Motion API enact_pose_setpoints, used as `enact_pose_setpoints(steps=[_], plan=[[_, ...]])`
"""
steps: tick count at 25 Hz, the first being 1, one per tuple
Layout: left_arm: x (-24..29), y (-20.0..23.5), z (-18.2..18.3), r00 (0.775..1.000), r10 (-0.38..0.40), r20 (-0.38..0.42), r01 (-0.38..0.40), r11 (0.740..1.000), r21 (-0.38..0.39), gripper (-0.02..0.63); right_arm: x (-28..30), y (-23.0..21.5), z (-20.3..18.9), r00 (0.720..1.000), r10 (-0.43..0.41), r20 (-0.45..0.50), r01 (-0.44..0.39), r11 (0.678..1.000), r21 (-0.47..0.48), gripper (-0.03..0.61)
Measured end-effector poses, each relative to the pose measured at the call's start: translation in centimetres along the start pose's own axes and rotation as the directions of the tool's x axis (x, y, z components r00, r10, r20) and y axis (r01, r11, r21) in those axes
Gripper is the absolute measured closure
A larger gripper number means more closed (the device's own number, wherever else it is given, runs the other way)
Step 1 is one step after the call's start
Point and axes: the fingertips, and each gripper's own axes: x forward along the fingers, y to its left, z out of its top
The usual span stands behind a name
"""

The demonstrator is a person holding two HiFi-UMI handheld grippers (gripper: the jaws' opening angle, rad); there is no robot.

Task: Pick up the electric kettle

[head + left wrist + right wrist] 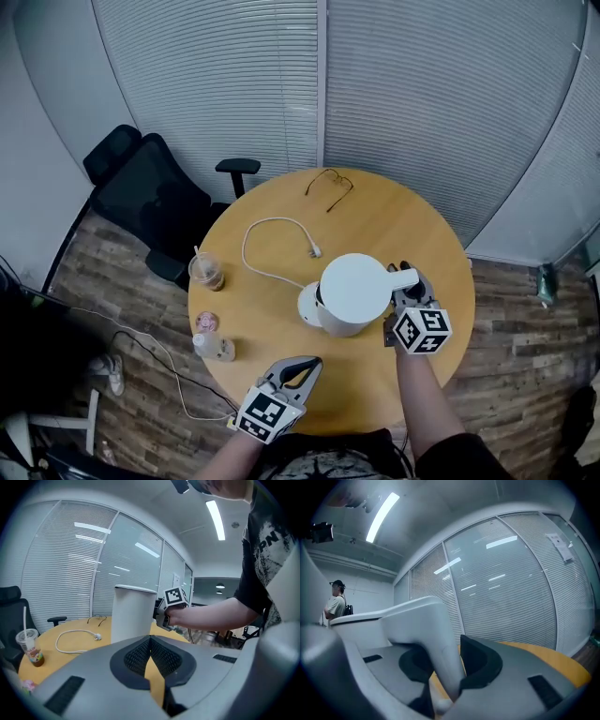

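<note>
The white, smooth-walled cylindrical plastic electric kettle (352, 292) stands upright, its flat lid closed. Its curved white handle (443, 653) passes between the jaws of the right tongs (409, 281), which clamp it. The body stands ahead of the left tongs (298, 367), apart from them.

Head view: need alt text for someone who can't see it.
Seen from above, the right tool grips the handle of a white electric kettle at a round wooden table. The left tool hangs shut and empty at the table's near edge. A white cable, glasses and a drink cup lie on it.
</note>
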Motion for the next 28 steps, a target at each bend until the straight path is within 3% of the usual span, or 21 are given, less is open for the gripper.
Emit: enact_pose_setpoints(steps=[8, 17, 28], plan=[[2.9, -2.8, 1.7, 0.991, -0.13, 0.004, 0.13, 0.99, 0.051, 0.612, -6.6, -6.3, 0.9, 0.989, -0.147, 0.032, 0.147, 0.989, 0.004, 0.449], [6.3, -6.2, 2.4, 0.968, -0.249, -0.024, 0.25, 0.964, 0.092, 0.612, -13.7, -13.0, 1.3, 0.954, -0.298, 0.032, 0.298, 0.954, -0.003, 0.449], [9.0, -9.4, 2.5, 0.945, -0.322, -0.059, 0.327, 0.939, 0.11, 0.612, -18.3, -17.1, 0.3, 0.924, -0.381, 0.028, 0.381, 0.924, 0.021, 0.449]])
